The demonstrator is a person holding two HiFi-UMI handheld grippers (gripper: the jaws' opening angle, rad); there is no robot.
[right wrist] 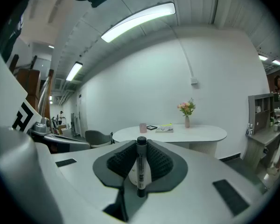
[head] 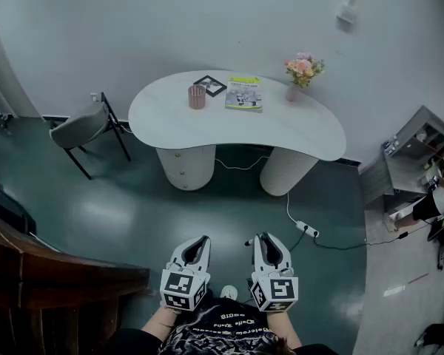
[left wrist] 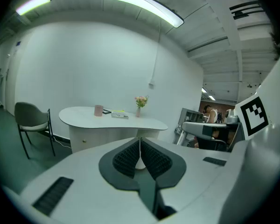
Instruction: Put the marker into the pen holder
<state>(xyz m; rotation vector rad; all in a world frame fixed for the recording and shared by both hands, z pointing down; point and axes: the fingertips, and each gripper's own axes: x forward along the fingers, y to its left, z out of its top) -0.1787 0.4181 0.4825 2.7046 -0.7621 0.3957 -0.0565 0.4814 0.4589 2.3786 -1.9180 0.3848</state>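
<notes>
Item: my left gripper and right gripper, white moulded shells with dark ribbed pads. Each bears a cube of black-and-white square markers. Item: my shirt, black with a pale lettered pattern.

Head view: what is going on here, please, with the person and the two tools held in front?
A person stands some way back from a white table, with a gripping tool in each hand. The right tongs are shut on a marker. The left tongs are shut and hold nothing. The pink pen holder stands on the table, next to a picture frame and a magazine. The marker is not yet in the pen holder.
</notes>
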